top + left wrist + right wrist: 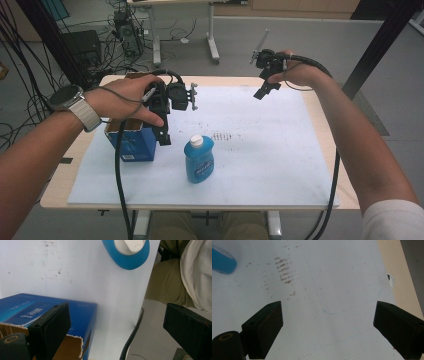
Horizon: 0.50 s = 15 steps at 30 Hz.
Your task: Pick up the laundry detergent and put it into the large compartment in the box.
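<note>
A blue bottle (pixel 199 159) with a white cap stands upright near the front middle of the white mat (pixel 260 165); its top shows in the left gripper view (pixel 130 251), and a blue edge of the bottle (pixel 222 262) lies in the right gripper view. An open blue cardboard box (pixel 131 142) sits at the mat's left (pixel 45 312). My left gripper (pixel 165 132) hangs open just above the box's right edge, nothing between its jaws (pixel 117 327). My right gripper (pixel 264 89) is raised over the mat's far right, open and empty (pixel 328 327).
The mat carries brown smudges (pixel 225 136) at its middle and a faint blue outline (pixel 352 307). The wooden table edge (pixel 320 125) runs along the right. Desk legs (pixel 212 42), cables and a black frame post (pixel 380 45) stand on the floor beyond.
</note>
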### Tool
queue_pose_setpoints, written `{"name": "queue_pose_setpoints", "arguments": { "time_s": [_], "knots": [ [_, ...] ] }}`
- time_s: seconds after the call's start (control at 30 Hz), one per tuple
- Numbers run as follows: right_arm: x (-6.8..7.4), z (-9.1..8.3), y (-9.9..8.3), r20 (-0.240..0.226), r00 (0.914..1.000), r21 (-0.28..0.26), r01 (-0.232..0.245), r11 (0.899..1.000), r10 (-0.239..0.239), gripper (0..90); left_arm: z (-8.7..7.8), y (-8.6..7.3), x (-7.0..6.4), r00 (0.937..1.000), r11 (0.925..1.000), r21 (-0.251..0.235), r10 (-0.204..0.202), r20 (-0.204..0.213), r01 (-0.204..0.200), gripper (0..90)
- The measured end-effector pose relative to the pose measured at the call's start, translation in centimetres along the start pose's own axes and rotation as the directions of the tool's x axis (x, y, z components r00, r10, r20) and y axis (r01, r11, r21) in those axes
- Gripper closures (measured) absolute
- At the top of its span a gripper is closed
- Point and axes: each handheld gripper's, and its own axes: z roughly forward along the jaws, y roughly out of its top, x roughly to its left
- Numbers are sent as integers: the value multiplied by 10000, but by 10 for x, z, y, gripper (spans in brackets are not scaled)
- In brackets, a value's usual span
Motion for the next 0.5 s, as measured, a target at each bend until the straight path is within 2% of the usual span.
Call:
{"name": "queue_pose_setpoints", "arguments": {
  "time_s": [0.5],
  "knots": [
    [0,-1,-1,29,10000,-54,44,10000,-44,88,0,2,-1,9997,9997,6,-236,-8,236,76]
  ]
}}
